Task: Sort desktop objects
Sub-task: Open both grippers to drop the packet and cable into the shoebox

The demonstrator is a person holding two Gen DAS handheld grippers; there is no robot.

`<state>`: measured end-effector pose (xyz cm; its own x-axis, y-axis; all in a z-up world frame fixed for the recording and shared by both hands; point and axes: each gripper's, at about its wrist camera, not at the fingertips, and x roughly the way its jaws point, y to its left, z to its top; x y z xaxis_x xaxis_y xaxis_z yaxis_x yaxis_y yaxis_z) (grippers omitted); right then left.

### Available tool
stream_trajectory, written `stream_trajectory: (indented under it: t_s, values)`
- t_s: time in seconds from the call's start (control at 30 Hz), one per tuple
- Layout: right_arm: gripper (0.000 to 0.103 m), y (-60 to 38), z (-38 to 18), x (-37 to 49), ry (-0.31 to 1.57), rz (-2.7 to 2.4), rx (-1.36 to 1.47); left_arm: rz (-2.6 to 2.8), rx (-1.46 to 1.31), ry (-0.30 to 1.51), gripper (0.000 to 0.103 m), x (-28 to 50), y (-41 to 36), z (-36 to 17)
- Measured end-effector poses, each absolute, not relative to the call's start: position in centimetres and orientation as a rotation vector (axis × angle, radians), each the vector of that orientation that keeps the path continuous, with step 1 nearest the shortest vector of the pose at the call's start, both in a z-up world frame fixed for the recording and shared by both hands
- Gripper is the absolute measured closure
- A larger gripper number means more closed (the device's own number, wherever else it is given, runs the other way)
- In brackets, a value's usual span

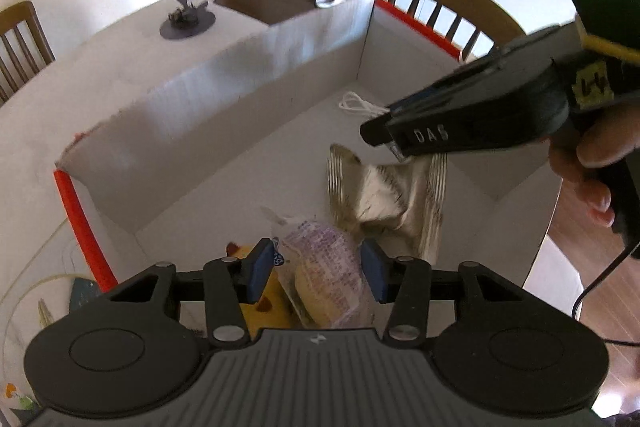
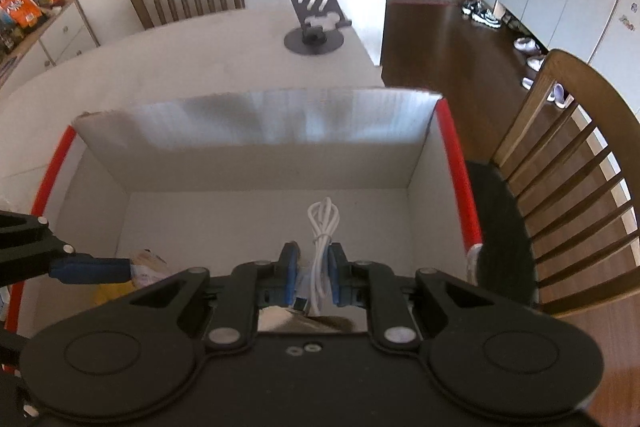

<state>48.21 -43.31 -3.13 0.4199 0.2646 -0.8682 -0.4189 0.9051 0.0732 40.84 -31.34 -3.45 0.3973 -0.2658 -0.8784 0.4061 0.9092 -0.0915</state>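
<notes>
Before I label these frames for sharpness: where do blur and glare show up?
Left wrist view: the silver packet is motion-smeared, the box wall softly blurred, and a green light flares top right. Right wrist view: sharper, with glare on the box's far flap.

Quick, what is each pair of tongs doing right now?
Left tongs: closed on a bagged bun.
Right tongs: shut on a silver foil packet.

White box (image 2: 256,131) with red edges on the bench (image 2: 200,59), right gripper (image 2: 313,279) jaws closed on a silver packet (image 2: 308,321), coiled white cable (image 2: 323,227) on the box floor beyond, left gripper (image 2: 92,269) at left
</notes>
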Motion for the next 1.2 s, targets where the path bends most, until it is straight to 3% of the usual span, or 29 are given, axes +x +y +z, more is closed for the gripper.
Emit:
stream_trajectory:
  t_s: [0.23, 0.33, 0.4, 0.47, 0.5, 0.67, 1.2]
  values:
    - [0.087, -42.9, -4.3, 48.7, 1.106, 0.423, -0.178, -0.431, 0.111, 1.096, 0.056, 41.1, -31.0, -3.9]
    - [0.077, -42.9, -4.2, 48.6, 1.106, 0.427, -0.183, -0.435, 0.089, 1.078, 0.055, 40.9, -30.8, -3.7]
    - [0.076, -42.8, -4.1, 48.5, 1.096, 0.431, -0.188, -0.434, 0.066, 1.065, 0.048, 40.8, -30.6, -3.4]
    - [0.071, -43.0, -3.8, 48.4, 1.094, 0.432, -0.181, -0.425, 0.052, 1.040, 0.029, 40.5, -30.4, -2.9]
    - [0.069, -43.1, -3.6, 48.3, 1.091, 0.435, -0.182, -0.424, 0.047, 1.030, 0.028, 40.3, -30.3, -2.6]
    - [0.059, -43.5, -2.5, 47.6, 1.064, 0.443, -0.166, -0.434, 0.013, 0.990, 0.028, 39.2, -29.9, -1.1]
    - [0.040, -44.2, 0.2, 44.0, 1.017, 0.501, -0.111, -0.419, -0.058, 0.869, 0.028, 32.8, -27.4, 3.5]
